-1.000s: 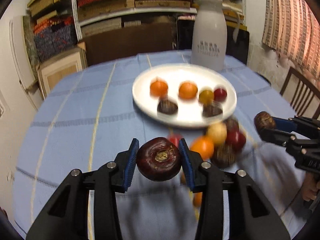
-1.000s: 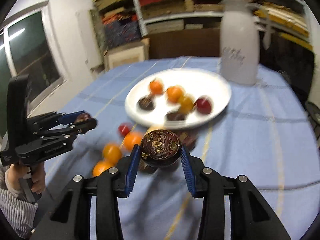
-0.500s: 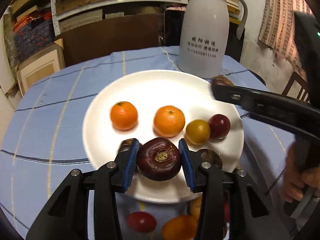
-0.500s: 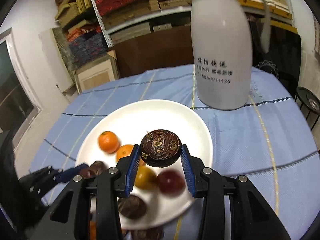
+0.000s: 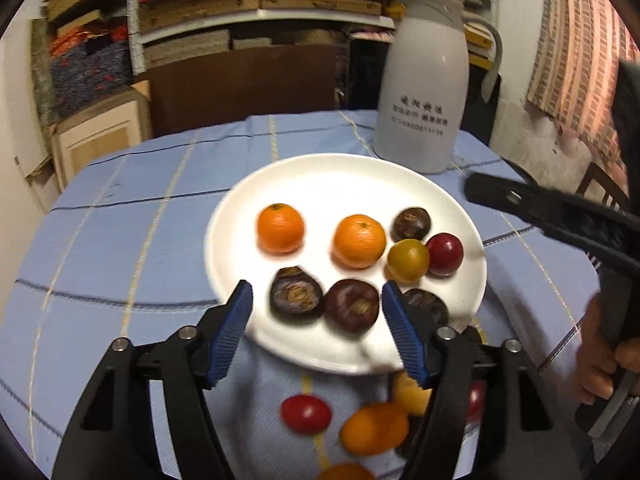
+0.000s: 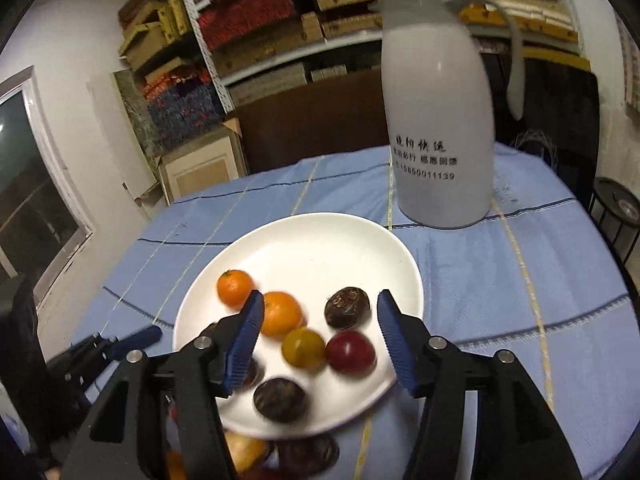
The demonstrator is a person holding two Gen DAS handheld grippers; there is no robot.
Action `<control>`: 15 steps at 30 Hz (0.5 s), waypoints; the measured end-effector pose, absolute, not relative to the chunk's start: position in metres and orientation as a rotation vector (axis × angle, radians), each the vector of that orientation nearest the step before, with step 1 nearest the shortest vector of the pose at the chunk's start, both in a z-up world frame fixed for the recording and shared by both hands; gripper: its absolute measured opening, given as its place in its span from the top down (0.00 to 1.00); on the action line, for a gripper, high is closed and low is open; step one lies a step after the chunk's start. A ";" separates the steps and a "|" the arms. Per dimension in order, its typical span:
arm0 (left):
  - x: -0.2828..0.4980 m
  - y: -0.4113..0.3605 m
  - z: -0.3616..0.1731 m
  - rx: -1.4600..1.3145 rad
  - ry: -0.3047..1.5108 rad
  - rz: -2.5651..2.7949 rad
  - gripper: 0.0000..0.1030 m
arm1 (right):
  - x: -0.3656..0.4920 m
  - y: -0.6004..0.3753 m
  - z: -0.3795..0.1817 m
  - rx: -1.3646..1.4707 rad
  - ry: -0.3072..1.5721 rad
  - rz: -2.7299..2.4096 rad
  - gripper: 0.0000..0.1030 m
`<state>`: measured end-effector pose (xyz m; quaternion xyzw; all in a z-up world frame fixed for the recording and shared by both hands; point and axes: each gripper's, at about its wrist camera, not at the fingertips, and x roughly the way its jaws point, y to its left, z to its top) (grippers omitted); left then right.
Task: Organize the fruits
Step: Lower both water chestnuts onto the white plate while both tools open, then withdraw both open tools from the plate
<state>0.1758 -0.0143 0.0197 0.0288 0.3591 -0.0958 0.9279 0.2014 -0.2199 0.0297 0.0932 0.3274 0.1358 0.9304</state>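
A white plate (image 5: 340, 184) (image 6: 312, 248) holds two oranges (image 5: 280, 228), a yellow fruit (image 5: 407, 260), a red fruit (image 5: 445, 254) and several dark brown fruits. My left gripper (image 5: 316, 304) hangs over the plate's near edge with its jaws opening. A maroon fruit (image 5: 352, 306) lies on the plate between them, clear of both pads. My right gripper (image 6: 320, 312) is opening too. A dark fruit (image 6: 346, 308) rests on the plate between its fingers, touching neither. The right gripper's finger (image 5: 520, 204) reaches in from the right in the left wrist view.
A tall white jug (image 5: 424, 92) (image 6: 440, 120) stands just behind the plate on the blue checked cloth (image 5: 132, 240). Loose fruits lie in front of the plate: a red one (image 5: 306, 412), an orange one (image 5: 374, 428) and others. A hand (image 5: 600, 344) grips the right tool.
Both grippers came forward over the plate, each shut on a dark fruit. Both have since opened, and the two fruits now lie on the plate.
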 end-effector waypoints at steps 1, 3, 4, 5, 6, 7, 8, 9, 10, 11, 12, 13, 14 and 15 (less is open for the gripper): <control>0.167 -0.007 0.021 0.044 0.724 -0.181 0.28 | 0.191 -0.220 0.030 0.186 0.664 0.281 0.41; 0.153 0.006 0.021 0.014 0.714 -0.150 0.25 | 0.172 -0.223 0.026 0.191 0.657 0.283 0.38; 0.144 0.013 0.019 -0.006 0.715 -0.137 0.24 | 0.160 -0.224 0.020 0.192 0.657 0.275 0.35; 0.136 0.019 0.017 -0.020 0.718 -0.130 0.22 | 0.152 -0.224 0.016 0.190 0.660 0.268 0.34; 0.127 0.025 0.014 -0.036 0.723 -0.118 0.19 | 0.141 -0.225 0.009 0.183 0.671 0.262 0.32; 0.120 0.030 0.011 -0.044 0.728 -0.107 0.18 | 0.134 -0.225 0.003 0.175 0.685 0.259 0.31; 0.110 0.034 0.007 -0.051 0.736 -0.092 0.17 | 0.129 -0.224 -0.002 0.169 0.698 0.257 0.31; 0.102 0.036 0.005 -0.050 0.741 -0.086 0.17 | 0.123 -0.224 -0.006 0.162 0.712 0.256 0.31; 0.094 0.037 0.002 -0.046 0.743 -0.086 0.17 | 0.117 -0.224 -0.009 0.157 0.721 0.258 0.31; 0.083 0.036 0.001 -0.034 0.739 -0.084 0.15 | 0.112 -0.224 -0.010 0.154 0.721 0.259 0.30; 0.076 0.036 0.000 -0.027 0.734 -0.083 0.14 | 0.108 -0.223 -0.011 0.150 0.717 0.256 0.25; 0.067 0.034 -0.001 -0.016 0.727 -0.089 0.14 | 0.102 -0.223 -0.010 0.146 0.703 0.246 0.20; 0.061 0.032 -0.001 -0.010 0.725 -0.102 0.14 | 0.100 -0.224 -0.010 0.144 0.695 0.239 0.19; 0.057 0.030 -0.002 -0.005 0.724 -0.115 0.14 | 0.097 -0.225 -0.010 0.142 0.688 0.231 0.18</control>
